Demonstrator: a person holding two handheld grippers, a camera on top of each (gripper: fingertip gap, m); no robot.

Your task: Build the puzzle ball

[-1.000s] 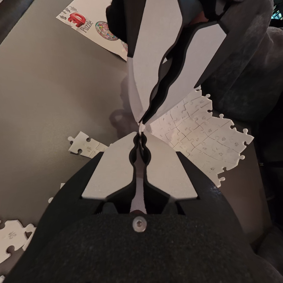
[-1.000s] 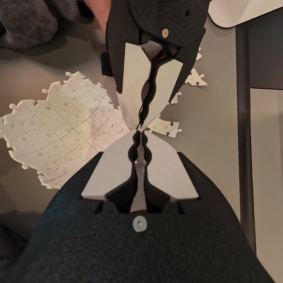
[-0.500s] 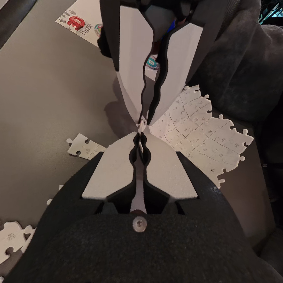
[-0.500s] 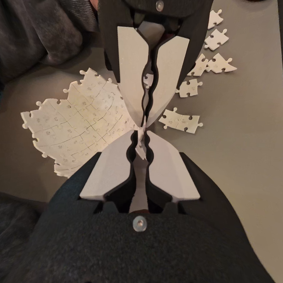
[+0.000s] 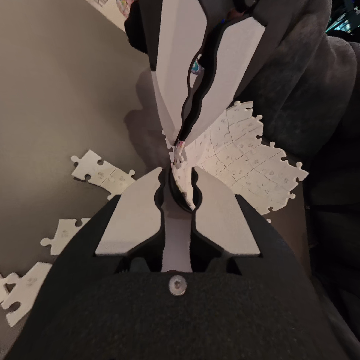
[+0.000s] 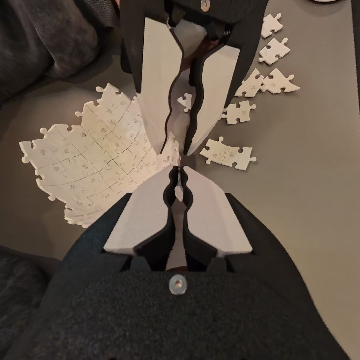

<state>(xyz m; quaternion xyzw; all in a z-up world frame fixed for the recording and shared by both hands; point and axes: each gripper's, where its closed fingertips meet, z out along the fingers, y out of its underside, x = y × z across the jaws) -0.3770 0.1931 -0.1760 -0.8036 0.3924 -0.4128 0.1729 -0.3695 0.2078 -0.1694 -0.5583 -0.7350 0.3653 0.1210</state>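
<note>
A curved white shell of joined puzzle pieces (image 5: 243, 165) lies on the grey table (image 5: 48, 97), its numbered backs up; it also shows in the right wrist view (image 6: 87, 155). My right gripper (image 6: 178, 169) is shut on a small puzzle piece (image 6: 178, 191) at the shell's rim. In the left wrist view it (image 5: 180, 141) comes from the top, with the piece (image 5: 178, 155) at its tip. My left gripper (image 5: 178, 169) is open, its fingers either side of the rim. It faces the right one tip to tip (image 6: 174, 153). I cannot tell whether the piece is locked in.
A joined pair of loose pieces (image 6: 228, 155) lies right of the tips, several more (image 6: 272, 52) behind it. More loose pieces (image 5: 62, 235) lie at the left, and a printed leaflet (image 5: 116, 11) at the top. A person's dark sleeve (image 6: 48, 39) borders the shell. Less than 4 cm separates the two grippers' tips.
My left gripper was shut at the shell's rim and has opened. The right gripper stays shut on the piece. Both views have shifted slightly over the table.
</note>
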